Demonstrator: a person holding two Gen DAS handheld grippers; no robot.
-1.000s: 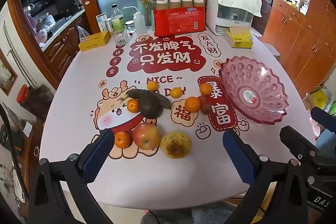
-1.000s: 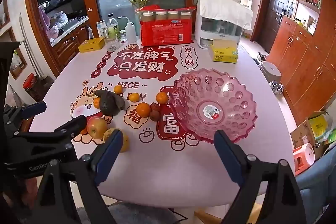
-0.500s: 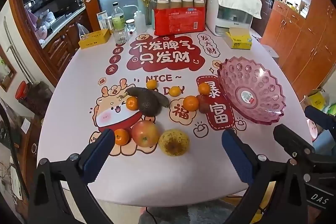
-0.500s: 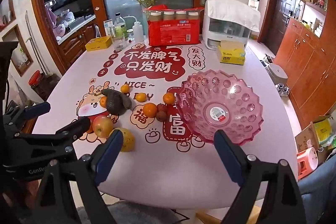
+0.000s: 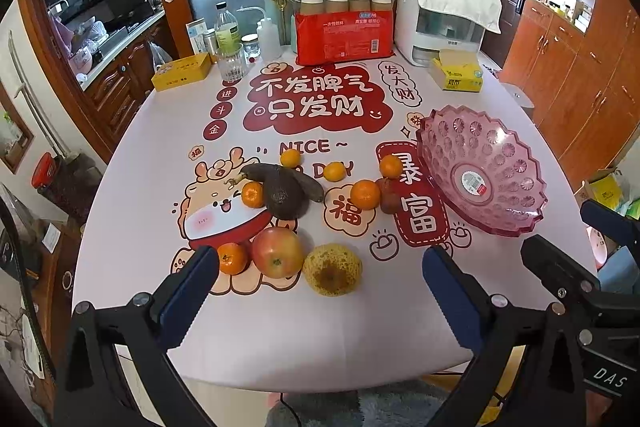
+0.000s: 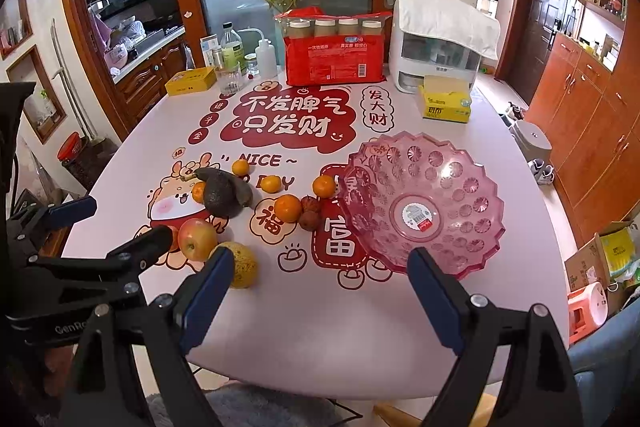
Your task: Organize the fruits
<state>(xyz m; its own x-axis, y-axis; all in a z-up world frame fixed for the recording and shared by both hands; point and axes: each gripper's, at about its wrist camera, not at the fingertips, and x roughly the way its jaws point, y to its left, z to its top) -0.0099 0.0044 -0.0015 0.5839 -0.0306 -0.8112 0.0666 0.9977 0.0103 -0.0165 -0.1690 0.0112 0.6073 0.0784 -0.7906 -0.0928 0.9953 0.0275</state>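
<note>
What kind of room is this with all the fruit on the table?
Probably a home dining room beside a kitchen. A table with a festive cloth holds fruit and a pink bowl; wooden cabinets line one wall, and a kitchen counter shows through the doorway.

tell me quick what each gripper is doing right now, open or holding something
Left gripper: open, holding nothing, above the near table edge.
Right gripper: open, holding nothing, near the pink bowl.

left gripper (image 5: 320, 281) wide open above table's (image 5: 280, 339) near edge, holding nothing. apple (image 5: 277, 252), yellow pear (image 5: 333, 269) and small orange (image 5: 233, 258) just ahead between the fingers. empty pink bowl (image 5: 480, 171) to the right.
</note>
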